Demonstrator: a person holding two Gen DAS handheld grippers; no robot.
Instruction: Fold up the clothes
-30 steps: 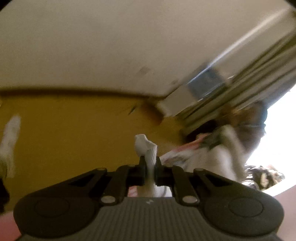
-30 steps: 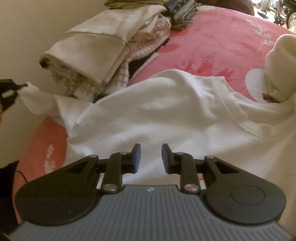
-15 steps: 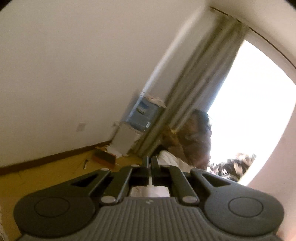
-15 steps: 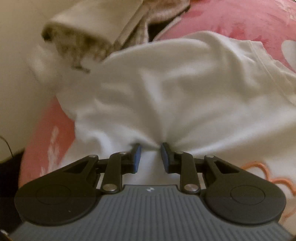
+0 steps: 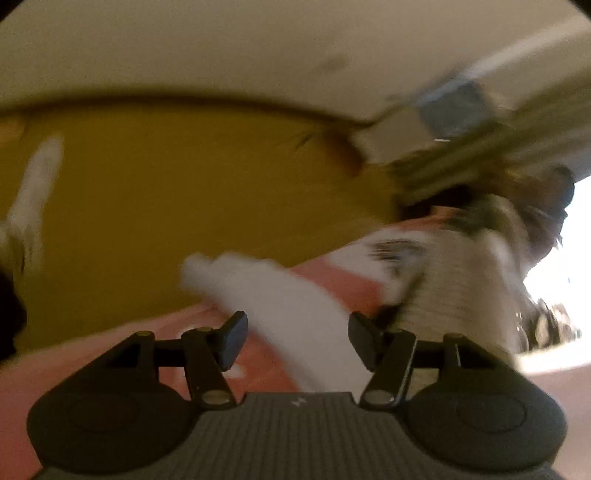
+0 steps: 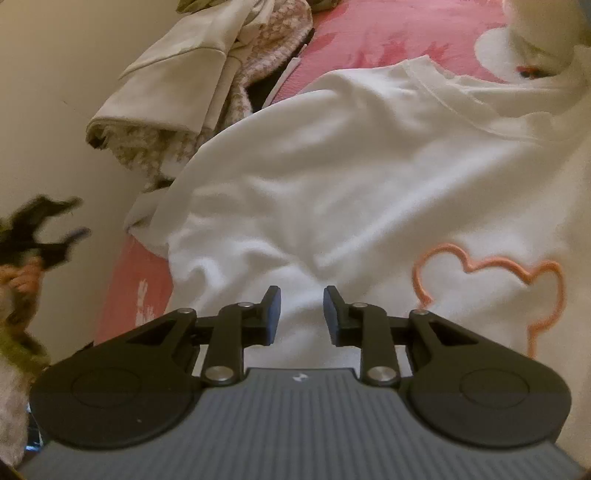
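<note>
White sweatshirt [image 6: 332, 177] lies spread on the pink bed cover [image 6: 388, 33], front up, directly ahead of the right hand-held gripper [image 6: 301, 314]. Its jaws stand narrowly apart with nothing between them, and a pinched ridge of fabric sits just ahead of the tips: probably lined up to grab the body for a fold. The orange heart outline [image 6: 491, 273] sits to that gripper's right, the collar [image 6: 461, 99] far ahead.

Left hand-held gripper [image 5: 297, 339] has jaws wide and holds nothing. The view is motion-blurred. A white sleeve [image 5: 266, 291] runs ahead between the fingers, loose on the bed and likely ready to be folded inward.

The pile of other clothes [image 6: 192, 96] sits ahead-left of the right gripper, out of the folding area.
</note>
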